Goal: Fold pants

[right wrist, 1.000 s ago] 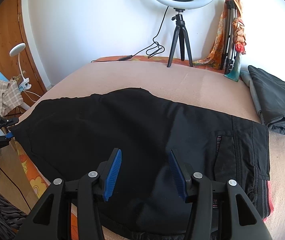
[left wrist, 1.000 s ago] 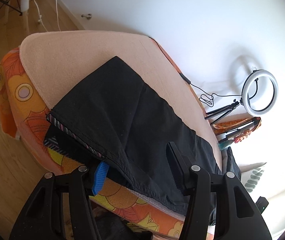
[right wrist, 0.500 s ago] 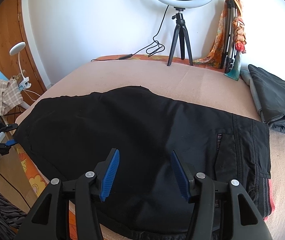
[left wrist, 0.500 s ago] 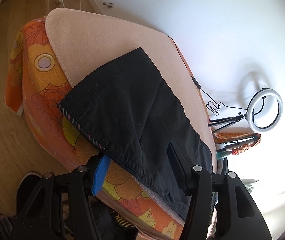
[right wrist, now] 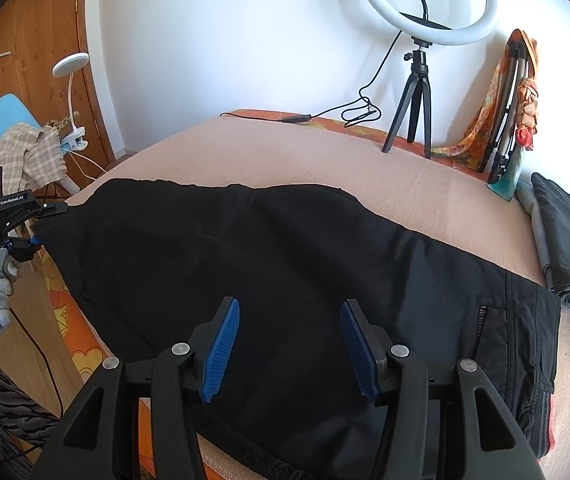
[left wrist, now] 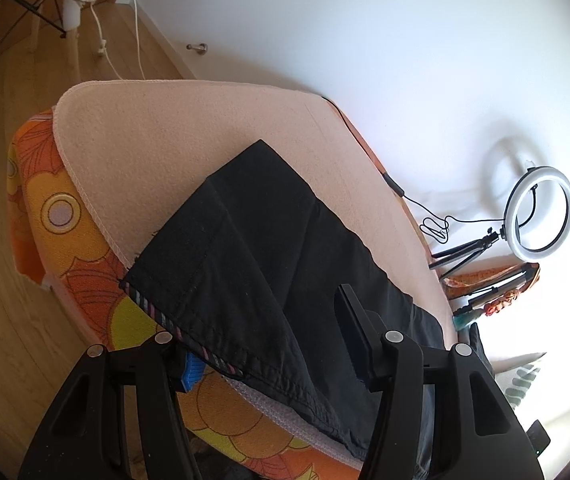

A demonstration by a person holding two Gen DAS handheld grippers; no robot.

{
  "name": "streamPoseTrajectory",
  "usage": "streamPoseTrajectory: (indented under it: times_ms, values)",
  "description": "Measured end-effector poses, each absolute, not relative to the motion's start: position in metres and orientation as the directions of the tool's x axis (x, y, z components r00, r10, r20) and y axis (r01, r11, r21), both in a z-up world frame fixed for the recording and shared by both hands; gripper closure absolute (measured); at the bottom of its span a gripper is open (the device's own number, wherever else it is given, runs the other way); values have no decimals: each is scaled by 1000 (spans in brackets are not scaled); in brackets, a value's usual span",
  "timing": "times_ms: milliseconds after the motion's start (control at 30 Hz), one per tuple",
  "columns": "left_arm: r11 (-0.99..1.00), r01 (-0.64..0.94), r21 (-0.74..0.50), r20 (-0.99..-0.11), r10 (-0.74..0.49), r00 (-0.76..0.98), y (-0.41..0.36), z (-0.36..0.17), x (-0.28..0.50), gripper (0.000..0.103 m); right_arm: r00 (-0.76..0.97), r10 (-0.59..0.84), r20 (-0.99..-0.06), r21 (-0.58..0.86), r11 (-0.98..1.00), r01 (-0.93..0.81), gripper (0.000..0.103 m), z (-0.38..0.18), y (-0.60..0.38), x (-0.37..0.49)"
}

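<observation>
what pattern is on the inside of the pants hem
Thin multicolour stripes on the hem lining of the black pants, clearest in the left wrist view.

We see a bed covered by a peach blanket over an orange flowered sheet, and on it lie black pants spread flat, folded grey garments at the right, and a ring light on its tripod by the wall

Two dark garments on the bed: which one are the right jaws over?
The black pants, spread flat across the pink blanket. The right gripper hangs open above them. The other, a grey folded garment, lies at the far right by the wall, untouched.
</observation>
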State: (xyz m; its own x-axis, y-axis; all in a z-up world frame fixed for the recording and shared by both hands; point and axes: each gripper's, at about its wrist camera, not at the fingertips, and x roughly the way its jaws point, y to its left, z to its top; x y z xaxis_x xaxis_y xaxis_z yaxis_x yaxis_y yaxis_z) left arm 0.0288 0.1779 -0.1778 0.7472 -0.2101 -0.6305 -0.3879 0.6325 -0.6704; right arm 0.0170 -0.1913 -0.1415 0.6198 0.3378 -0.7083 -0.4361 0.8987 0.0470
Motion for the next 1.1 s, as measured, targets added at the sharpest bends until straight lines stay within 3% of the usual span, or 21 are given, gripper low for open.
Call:
streamPoseTrajectory:
  times_ms: [100, 167, 200, 233, 433, 633, 833, 1100]
  values:
    - [603, -395, -693, -617, -212, 758, 185, -183, 30, 52, 616, 340, -711, 61, 902, -427, 48, -142, -195, 19]
    - [643, -379, -666, -617, -187, 765, 184, -179, 33, 69, 619, 339, -709, 65, 905, -421, 48, -141, -198, 20]
    - [658, -362, -660, -609, -187, 771, 183, -178, 36, 92, 621, 340, -706, 67, 905, -419, 48, -140, -200, 20]
    - [668, -349, -657, -602, -187, 776, 182, -176, 39, 94, 623, 341, -704, 70, 906, -417, 48, -138, -201, 20]
    - [758, -243, -605, -562, -191, 805, 162, -155, 47, 95, 626, 343, -701, 93, 914, -396, 48, -137, -212, 22]
    - [876, -19, -482, -537, -279, 796, 96, -127, 57, 97, 604, 367, -707, 150, 913, -380, 48, -138, -218, 31]
    - [910, 196, -366, -584, -388, 713, 19, -134, 64, 98, 504, 498, -706, 318, 858, -403, 47, -137, -219, 45]
    - [898, 219, -382, -647, -428, 631, 4, -158, 65, 98, 268, 679, -684, 573, 727, -378, 39, -158, -189, 109]
